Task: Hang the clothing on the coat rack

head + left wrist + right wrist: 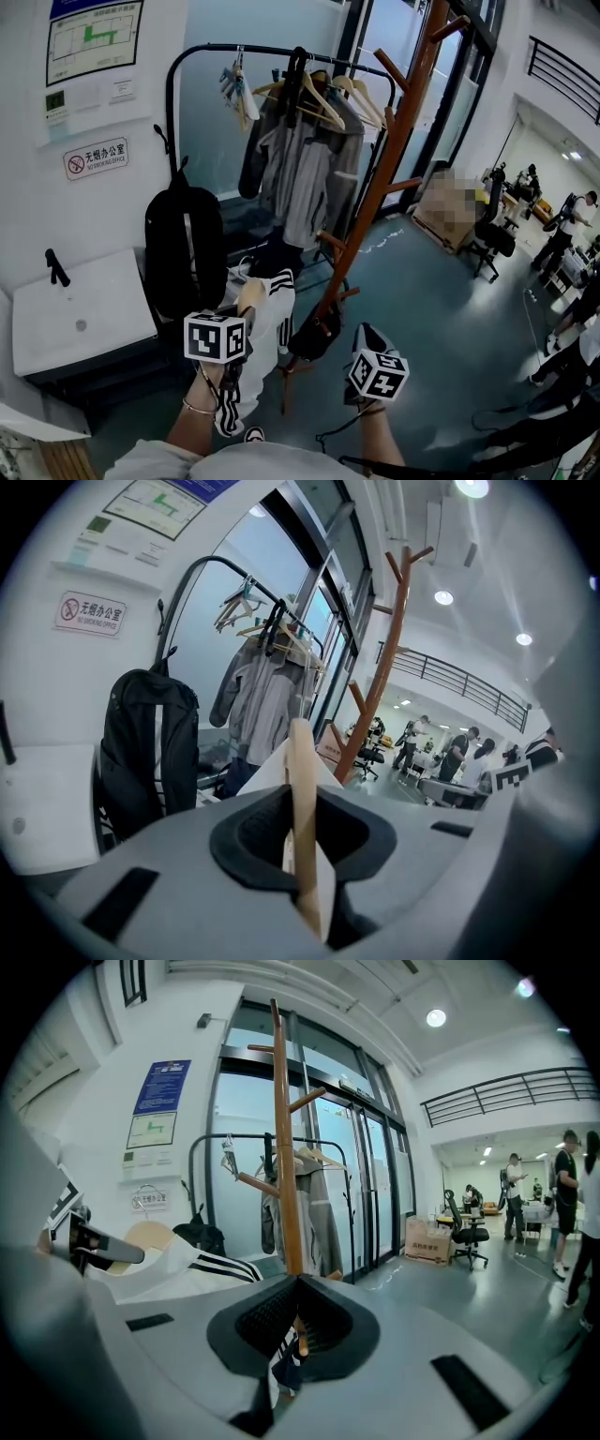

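A white garment with black stripes (267, 330) hangs on a pale wooden hanger (248, 296). My left gripper (239, 323) is shut on that hanger, low at the centre left of the head view. In the left gripper view the hanger (302, 789) stands edge-on between the jaws, with white cloth (270, 767) draped behind it. The orange-brown wooden coat rack (394, 141) rises just right of the garment, its pegs bare up high. My right gripper (364, 339) is beside the rack's foot. Its jaws stand a narrow slit apart and hold nothing, and the rack's pole (286, 1166) shows straight ahead.
A black metal clothes rail (281, 52) at the back carries a grey jacket (305, 164) and spare hangers. A black backpack (183, 248) hangs left of it beside a white counter (75, 319). A dark bag (314, 339) hangs low on the rack. People and office chairs (487, 239) are at right.
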A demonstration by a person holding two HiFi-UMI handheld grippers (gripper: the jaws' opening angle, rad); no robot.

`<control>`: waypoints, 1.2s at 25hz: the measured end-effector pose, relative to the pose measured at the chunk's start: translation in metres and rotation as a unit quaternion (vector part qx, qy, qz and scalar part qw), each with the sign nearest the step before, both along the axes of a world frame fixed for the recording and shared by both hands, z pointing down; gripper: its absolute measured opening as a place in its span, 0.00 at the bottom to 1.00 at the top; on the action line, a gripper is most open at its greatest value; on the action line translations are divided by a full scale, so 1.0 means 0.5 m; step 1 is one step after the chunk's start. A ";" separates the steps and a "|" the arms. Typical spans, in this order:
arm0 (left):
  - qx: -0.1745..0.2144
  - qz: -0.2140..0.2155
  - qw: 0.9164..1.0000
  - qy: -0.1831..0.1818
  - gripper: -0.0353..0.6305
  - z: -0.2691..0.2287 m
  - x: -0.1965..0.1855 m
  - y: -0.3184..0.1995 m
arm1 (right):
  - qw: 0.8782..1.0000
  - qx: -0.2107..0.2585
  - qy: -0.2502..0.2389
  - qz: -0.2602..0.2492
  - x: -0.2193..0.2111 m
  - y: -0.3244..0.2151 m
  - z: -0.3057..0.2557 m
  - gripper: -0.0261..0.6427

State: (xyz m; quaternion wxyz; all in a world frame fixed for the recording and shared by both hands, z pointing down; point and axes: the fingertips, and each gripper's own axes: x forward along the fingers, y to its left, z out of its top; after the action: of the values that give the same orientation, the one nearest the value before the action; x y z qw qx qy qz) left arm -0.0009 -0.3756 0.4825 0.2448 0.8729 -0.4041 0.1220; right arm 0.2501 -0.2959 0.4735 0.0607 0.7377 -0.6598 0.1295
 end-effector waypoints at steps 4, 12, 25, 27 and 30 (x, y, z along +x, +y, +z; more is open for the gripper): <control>0.005 0.006 1.000 -0.006 0.14 -0.005 0.025 -0.052 | 1.000 0.005 -0.001 0.003 0.022 -0.050 -0.002 0.07; 0.028 0.018 0.999 -0.034 0.14 -0.032 0.066 -0.150 | 1.000 0.024 -0.011 0.014 0.067 -0.150 -0.016 0.07; 0.056 0.036 0.997 -0.041 0.14 -0.091 0.130 -0.249 | 0.998 0.049 -0.015 0.028 0.136 -0.203 -0.050 0.07; 0.052 0.028 0.998 -0.036 0.14 -0.098 0.130 -0.253 | 0.998 0.048 -0.011 0.027 0.148 -0.210 -0.058 0.07; 0.050 0.022 0.998 -0.034 0.14 -0.119 0.134 -0.251 | 0.999 0.049 -0.011 0.020 0.158 -0.224 -0.077 0.07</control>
State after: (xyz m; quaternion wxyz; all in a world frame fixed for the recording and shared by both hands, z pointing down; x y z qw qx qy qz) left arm 0.0662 -0.5009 0.4229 0.1846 0.8882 -0.3980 0.1366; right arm 0.3291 -0.4078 0.4350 0.0147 0.7513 -0.6512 0.1064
